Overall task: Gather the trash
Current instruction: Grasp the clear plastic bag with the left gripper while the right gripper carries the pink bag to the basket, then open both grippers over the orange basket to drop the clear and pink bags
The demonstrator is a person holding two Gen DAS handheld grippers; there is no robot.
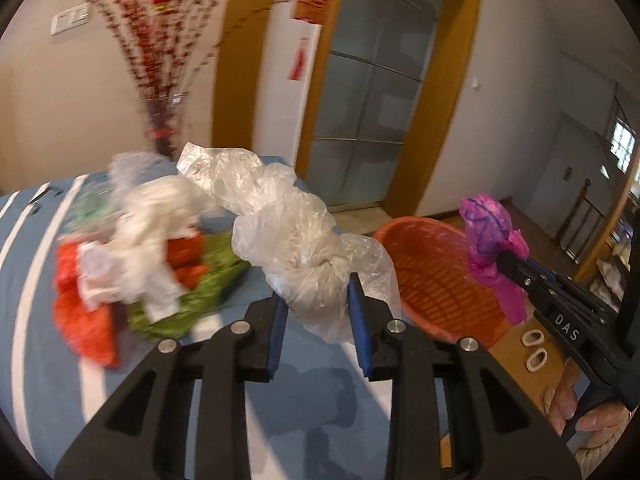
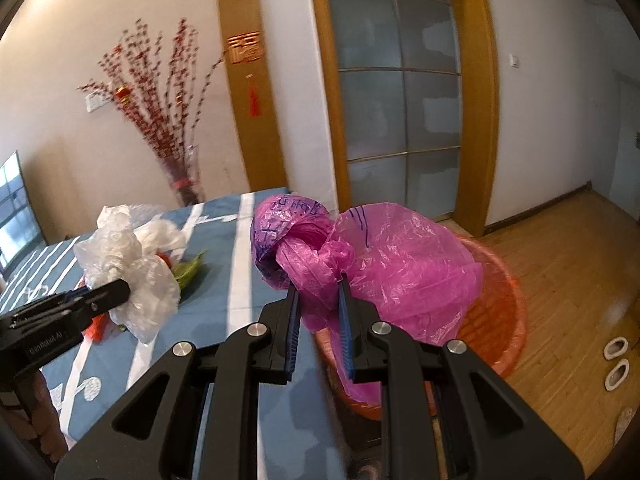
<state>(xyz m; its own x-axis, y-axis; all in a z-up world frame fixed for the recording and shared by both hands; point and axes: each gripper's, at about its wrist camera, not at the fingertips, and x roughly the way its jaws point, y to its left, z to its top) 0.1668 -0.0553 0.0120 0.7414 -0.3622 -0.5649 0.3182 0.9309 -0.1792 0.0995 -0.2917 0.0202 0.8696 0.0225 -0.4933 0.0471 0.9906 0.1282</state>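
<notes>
The left gripper has its jaws clamped on a knotted clear bag above the bed. The right gripper pinches a pink bag over the orange basket.

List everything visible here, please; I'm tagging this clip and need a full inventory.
clear plastic bag: one, knotted, clamped in the left hand-held gripper above the bed
pink plastic bag: one, knotted, blue writing on it, clamped in the right hand-held gripper above the basket
orange basket: one, on the floor beside the bed
trash pile: red, white and green pieces, blurred, on the bed
bed cover: blue with white stripes
vase of red branches: one, by the wall
sliding door: frosted glass, wooden frame
slippers: two, pale, on the wooden floor
left hand-held gripper: black, blue pads
right hand-held gripper: black, blue pads
hand: holding the right handle
</notes>
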